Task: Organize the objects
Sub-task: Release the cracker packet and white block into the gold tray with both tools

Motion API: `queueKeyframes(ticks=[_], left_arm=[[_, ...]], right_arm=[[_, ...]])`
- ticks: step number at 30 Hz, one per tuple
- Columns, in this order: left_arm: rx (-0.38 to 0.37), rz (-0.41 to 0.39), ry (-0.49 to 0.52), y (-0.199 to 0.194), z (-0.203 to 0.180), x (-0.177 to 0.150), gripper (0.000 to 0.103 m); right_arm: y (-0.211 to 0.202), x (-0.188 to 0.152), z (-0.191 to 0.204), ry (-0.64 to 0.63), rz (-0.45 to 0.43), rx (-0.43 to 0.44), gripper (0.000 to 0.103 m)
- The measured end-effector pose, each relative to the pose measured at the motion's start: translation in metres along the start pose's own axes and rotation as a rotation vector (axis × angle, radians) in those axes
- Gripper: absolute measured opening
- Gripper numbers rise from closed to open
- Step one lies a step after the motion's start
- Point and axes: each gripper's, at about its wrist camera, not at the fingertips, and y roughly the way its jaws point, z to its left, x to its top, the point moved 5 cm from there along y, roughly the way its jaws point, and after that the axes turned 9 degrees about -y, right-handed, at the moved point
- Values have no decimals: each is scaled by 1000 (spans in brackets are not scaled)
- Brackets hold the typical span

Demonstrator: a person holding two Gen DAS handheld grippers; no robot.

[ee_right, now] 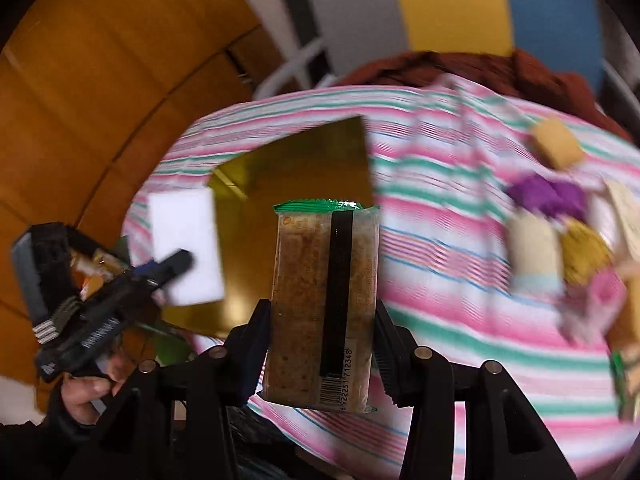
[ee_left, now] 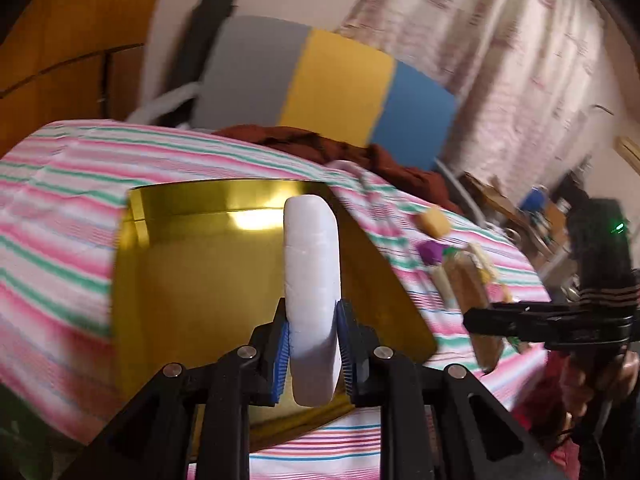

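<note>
My left gripper (ee_left: 313, 344) is shut on a white foam block (ee_left: 312, 280), held on edge over the open gold box (ee_left: 192, 264). In the right wrist view the same white block (ee_right: 186, 248) hangs above the gold box (ee_right: 296, 168), with the left gripper (ee_right: 172, 266) gripping it. My right gripper (ee_right: 320, 332) is shut on a brown snack packet (ee_right: 324, 304) with a green top seal and a barcode. That packet (ee_left: 472, 292) and the right gripper (ee_left: 496, 322) show at the right of the left wrist view.
A pink, green and white striped cloth (ee_right: 440, 208) covers the surface. Loose items lie to the right: a yellow block (ee_right: 556, 148), a purple one (ee_right: 548, 196), a cream one (ee_right: 532, 252). A brown cloth (ee_left: 340, 148) and a grey-yellow-blue panel (ee_left: 340, 80) stand behind.
</note>
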Motion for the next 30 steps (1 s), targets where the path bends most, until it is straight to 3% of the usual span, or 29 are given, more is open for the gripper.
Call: queueKeyframes(ticks=[5,10,11,13,18,30], left_arm=[[92,-12,-58,-5,35,-2,22],[223,-13,-93,-11,67,-9,40],[252,-18,-101,-13,74,-10,44],[273,-29,-132,-18,84,-9,44],[276,-80,-137,-32,87,0,44],[254,-87,-58,-26,45,4,44]], right_arm=[[29,18,36,-40,25,47,48],[80,24,72,-53,88,160,51],[90,22,79,-39,105,202,57],[92,18,86,-31,107,232,60],[86,6,85,-66,107,171,60],[46,2,77,-168,-32,-89,81]])
